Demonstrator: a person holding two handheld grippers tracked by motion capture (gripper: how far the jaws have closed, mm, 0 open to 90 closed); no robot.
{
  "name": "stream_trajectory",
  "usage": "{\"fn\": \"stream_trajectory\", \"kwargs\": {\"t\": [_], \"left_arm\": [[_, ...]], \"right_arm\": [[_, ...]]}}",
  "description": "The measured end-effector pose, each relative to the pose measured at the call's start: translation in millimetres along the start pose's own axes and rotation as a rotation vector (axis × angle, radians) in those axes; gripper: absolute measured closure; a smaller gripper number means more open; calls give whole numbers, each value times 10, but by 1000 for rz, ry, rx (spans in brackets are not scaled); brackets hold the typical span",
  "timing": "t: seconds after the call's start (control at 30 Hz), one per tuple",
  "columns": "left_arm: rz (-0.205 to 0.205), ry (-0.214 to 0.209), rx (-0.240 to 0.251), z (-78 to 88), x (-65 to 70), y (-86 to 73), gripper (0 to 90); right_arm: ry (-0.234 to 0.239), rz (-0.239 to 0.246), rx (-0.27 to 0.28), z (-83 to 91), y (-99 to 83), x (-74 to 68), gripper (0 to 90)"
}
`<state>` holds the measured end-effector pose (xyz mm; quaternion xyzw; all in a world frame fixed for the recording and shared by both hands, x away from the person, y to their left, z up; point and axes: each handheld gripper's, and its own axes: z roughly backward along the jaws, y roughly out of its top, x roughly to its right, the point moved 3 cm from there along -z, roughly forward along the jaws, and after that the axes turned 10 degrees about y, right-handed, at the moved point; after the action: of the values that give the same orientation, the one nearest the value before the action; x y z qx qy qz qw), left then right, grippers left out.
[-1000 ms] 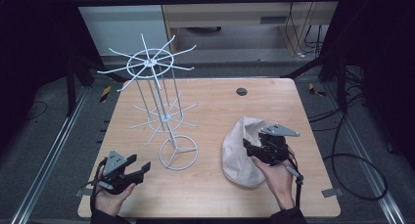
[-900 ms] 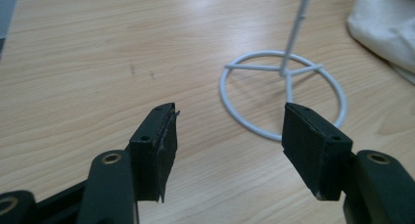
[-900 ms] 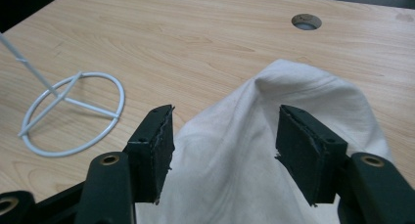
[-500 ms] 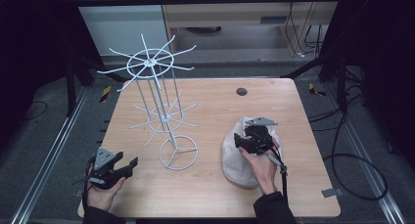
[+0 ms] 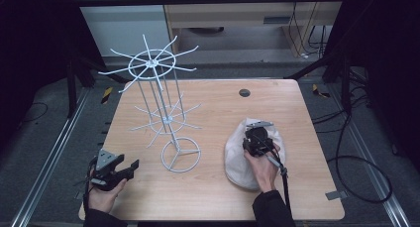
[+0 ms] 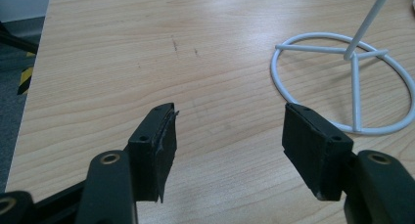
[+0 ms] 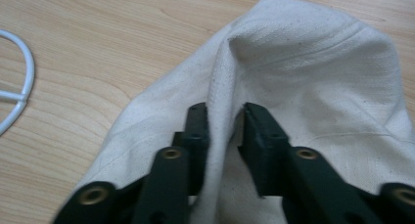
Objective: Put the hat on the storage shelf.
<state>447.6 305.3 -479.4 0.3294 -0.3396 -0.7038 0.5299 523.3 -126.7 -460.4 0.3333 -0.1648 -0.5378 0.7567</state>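
Jaws of the right gripper (image 7: 225,123), just closing, pinch a fold of the cream cap (image 7: 313,72); the left gripper (image 6: 230,136) gapes empty near the worktop's (image 5: 218,95) front left corner.

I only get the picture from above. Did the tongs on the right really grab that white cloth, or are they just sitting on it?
Observer: They grabbed it. In the right gripper view the right tongs pinch a raised fold of the white cloth between both jaws, which have just been closing.
Operator: Are the other tongs holding anything?
Observer: No. In the left gripper view the left tongs stand wide open, with bare table between the jaws.
Operator: What are they pointing at?
Observer: At the wood just beside the round white base of the wire rack, which lies ahead and to one side of them, untouched.
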Motion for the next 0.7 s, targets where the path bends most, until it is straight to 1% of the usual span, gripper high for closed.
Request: {"fn": "stream_trajectory", "kwargs": {"t": [0.03, 0.1, 0.2, 0.33, 0.53, 0.63, 0.7], "left_arm": [[0, -1, -3, 0, 0, -1, 372], [1, -1, -5, -2, -1, -4, 373], [5, 0, -4, -2, -4, -2, 374], [10, -1, -6, -2, -3, -2, 375], [22, 0, -2, 4, -9, 0, 375], [25, 0, -3, 3, -10, 0, 376], [26, 0, -3, 2, -10, -1, 376]], "right_arm": [[6, -1, -6, 7, -2, 10, 826], [7, 2, -8, 18, -6, 18, 869], [4, 3, 0, 49, -11, 30, 879], [14, 28, 38, 141, -18, 51, 882], [54, 65, 144, 363, -28, 84, 883], [107, 79, 208, 490, -41, 120, 884], [138, 86, 242, 562, -46, 135, 884]]}}
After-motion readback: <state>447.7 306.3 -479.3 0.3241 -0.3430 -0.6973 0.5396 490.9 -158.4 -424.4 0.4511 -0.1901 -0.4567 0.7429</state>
